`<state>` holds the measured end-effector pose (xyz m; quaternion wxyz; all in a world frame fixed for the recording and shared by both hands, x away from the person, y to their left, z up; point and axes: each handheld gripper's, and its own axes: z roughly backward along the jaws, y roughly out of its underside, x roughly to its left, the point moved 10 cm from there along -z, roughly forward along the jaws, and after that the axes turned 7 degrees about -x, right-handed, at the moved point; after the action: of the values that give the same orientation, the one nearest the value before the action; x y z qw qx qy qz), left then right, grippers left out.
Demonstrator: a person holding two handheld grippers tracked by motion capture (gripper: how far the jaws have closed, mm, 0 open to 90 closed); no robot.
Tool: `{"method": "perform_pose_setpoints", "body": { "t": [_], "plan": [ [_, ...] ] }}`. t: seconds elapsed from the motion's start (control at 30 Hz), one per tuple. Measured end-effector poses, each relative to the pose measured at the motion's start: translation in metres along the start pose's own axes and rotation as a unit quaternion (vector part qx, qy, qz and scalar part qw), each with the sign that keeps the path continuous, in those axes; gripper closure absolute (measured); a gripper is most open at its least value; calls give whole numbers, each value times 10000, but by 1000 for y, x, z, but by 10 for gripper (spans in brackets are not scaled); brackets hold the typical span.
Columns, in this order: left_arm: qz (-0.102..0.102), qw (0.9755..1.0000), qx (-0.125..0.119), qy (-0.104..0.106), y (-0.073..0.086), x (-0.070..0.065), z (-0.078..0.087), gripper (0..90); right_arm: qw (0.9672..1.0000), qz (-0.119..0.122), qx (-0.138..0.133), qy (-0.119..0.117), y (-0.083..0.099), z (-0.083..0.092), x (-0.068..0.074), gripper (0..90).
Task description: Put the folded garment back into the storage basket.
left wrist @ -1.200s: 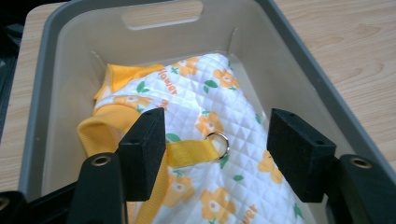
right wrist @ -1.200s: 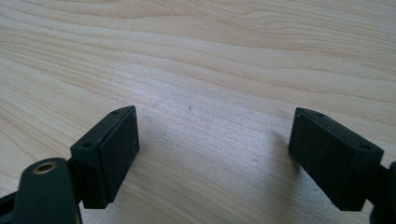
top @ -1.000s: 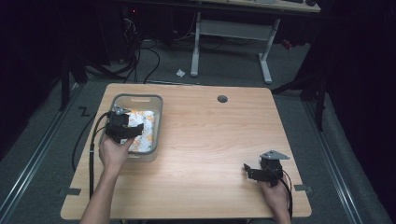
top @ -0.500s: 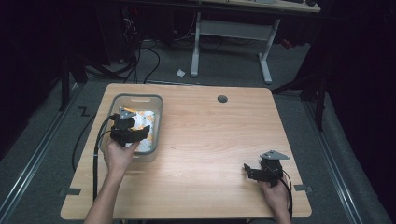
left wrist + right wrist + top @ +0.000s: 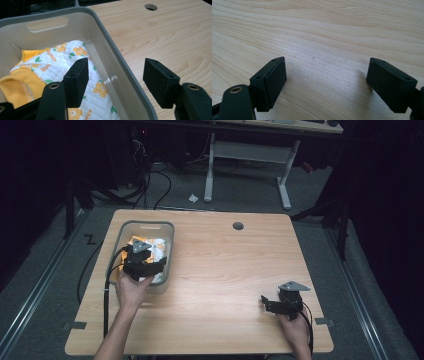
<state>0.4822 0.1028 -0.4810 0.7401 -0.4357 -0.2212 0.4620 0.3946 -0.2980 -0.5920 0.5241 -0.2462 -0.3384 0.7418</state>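
A grey plastic bin [image 5: 169, 251] stands at the table's left and holds a white quilted garment with orange flowers [image 5: 75, 72] and yellow trim [image 5: 15, 87]. My left gripper [image 5: 160, 264] is open and straddles the bin's right wall [image 5: 125, 82]: one jaw hangs inside over the garment, the other outside over the wood. Nothing is held between them. My right gripper [image 5: 266, 303] is open low over bare wood near the front right of the table [image 5: 324, 65], with nothing between its jaws.
A round cable hole [image 5: 238, 226] sits near the table's far edge. The left gripper's cable [image 5: 106, 295] runs off the table's left side. Desk legs [image 5: 285, 180] and cables lie on the floor beyond the table.
The left gripper has moved right and toward the person, from over the bin's middle to its right wall. The right gripper has stayed in place.
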Motion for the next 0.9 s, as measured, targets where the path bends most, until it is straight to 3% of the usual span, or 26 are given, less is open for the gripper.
{"method": "perform_pose_setpoints", "body": {
  "t": [0.9],
  "plan": [
    [-153,9995,-37,265,2,-25,-2,374,10000,0,-1,-1,0,0,0,163]
  ]
}}
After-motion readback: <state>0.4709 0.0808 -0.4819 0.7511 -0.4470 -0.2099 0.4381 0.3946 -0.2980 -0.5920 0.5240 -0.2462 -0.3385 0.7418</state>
